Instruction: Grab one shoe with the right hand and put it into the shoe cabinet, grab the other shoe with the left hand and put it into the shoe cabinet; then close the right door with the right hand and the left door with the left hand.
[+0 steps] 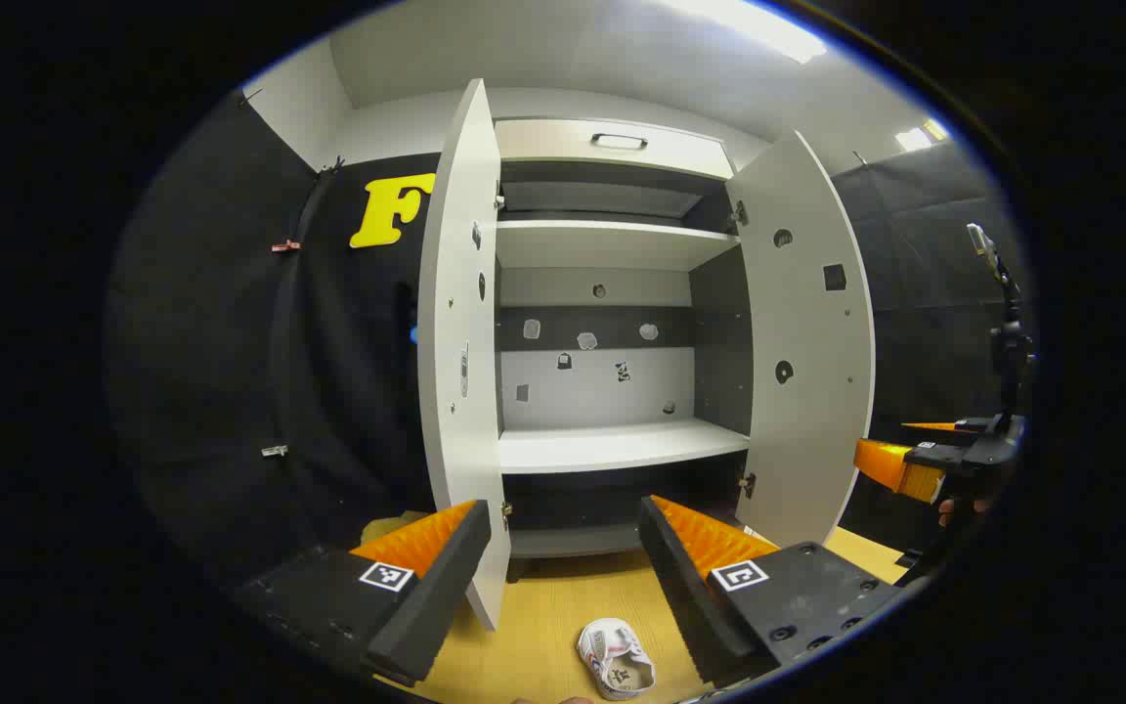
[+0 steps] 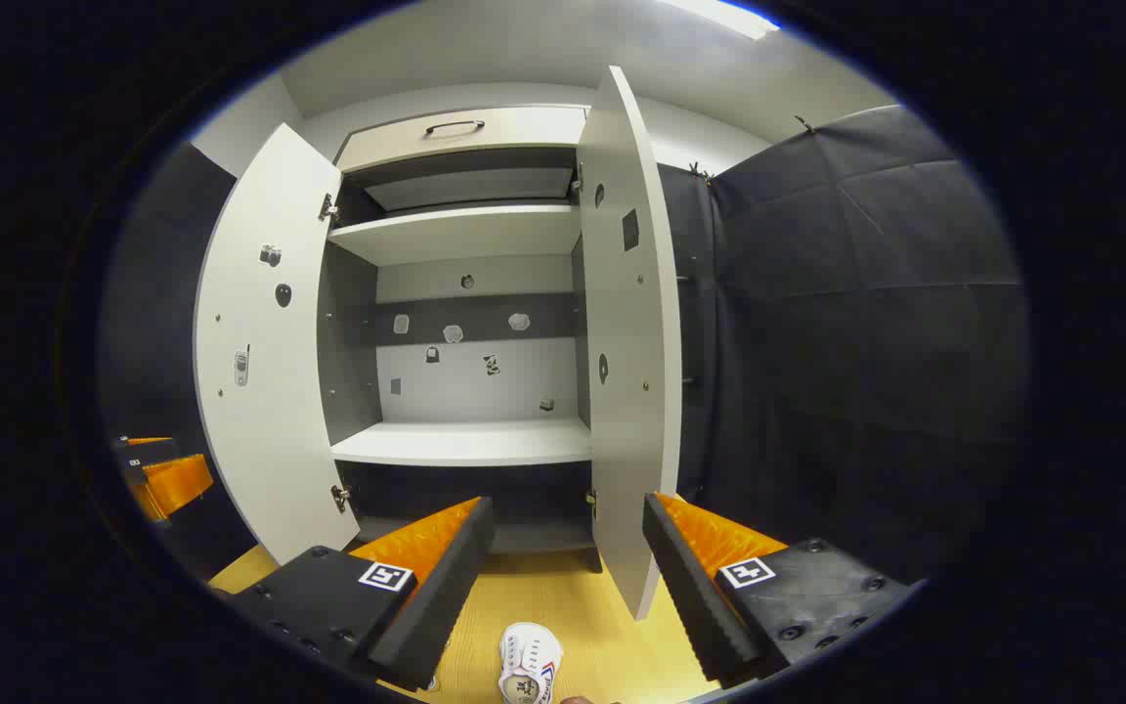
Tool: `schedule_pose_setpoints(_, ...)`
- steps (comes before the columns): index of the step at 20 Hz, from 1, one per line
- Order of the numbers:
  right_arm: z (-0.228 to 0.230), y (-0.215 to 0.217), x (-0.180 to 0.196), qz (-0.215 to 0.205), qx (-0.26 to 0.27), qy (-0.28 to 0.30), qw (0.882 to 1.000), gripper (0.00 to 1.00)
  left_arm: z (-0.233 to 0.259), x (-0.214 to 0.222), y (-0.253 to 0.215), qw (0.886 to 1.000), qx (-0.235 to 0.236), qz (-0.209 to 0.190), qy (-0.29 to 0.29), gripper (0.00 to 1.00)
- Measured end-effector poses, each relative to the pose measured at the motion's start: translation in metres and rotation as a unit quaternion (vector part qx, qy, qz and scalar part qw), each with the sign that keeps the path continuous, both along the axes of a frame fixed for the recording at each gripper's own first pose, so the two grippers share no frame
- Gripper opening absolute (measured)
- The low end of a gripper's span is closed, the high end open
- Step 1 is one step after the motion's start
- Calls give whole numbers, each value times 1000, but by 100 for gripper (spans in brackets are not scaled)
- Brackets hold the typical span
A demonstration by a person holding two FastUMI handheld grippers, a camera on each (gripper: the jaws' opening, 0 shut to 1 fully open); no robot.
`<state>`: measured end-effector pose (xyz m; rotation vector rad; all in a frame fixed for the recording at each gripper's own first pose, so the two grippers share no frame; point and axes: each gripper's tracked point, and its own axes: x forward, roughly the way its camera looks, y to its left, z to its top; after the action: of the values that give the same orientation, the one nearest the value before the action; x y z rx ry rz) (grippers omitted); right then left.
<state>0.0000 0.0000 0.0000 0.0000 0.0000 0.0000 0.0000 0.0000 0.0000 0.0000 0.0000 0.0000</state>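
The white shoe cabinet (image 1: 612, 445) (image 2: 465, 442) stands ahead with both doors swung wide; its shelves hold no shoes. The left door (image 1: 458, 342) (image 2: 265, 352) and right door (image 1: 802, 332) (image 2: 629, 332) hang open. A white shoe (image 1: 614, 660) lies on the wooden floor below my left gripper (image 1: 563, 533), which is open and holds nothing. Another white shoe (image 2: 529, 663) lies on the floor under my right gripper (image 2: 568, 528), also open with nothing between its fingers. The right gripper (image 1: 915, 460) appears at the right edge of the left gripper view, and the left gripper (image 2: 167, 479) at the left edge of the right gripper view.
Black cloth walls (image 2: 846, 323) close the booth on both sides of the cabinet. The light wooden floor (image 1: 543, 626) stretches in front of it. A drawer with a dark handle (image 1: 619, 141) tops the cabinet.
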Motion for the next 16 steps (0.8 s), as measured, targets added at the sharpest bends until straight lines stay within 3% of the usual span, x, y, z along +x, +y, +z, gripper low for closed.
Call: schedule_pose_setpoints(16, -38, 9, -12, 0, -10, 54, 998, 98, -31, -5, -4, 1000, -4, -15, 24, 95)
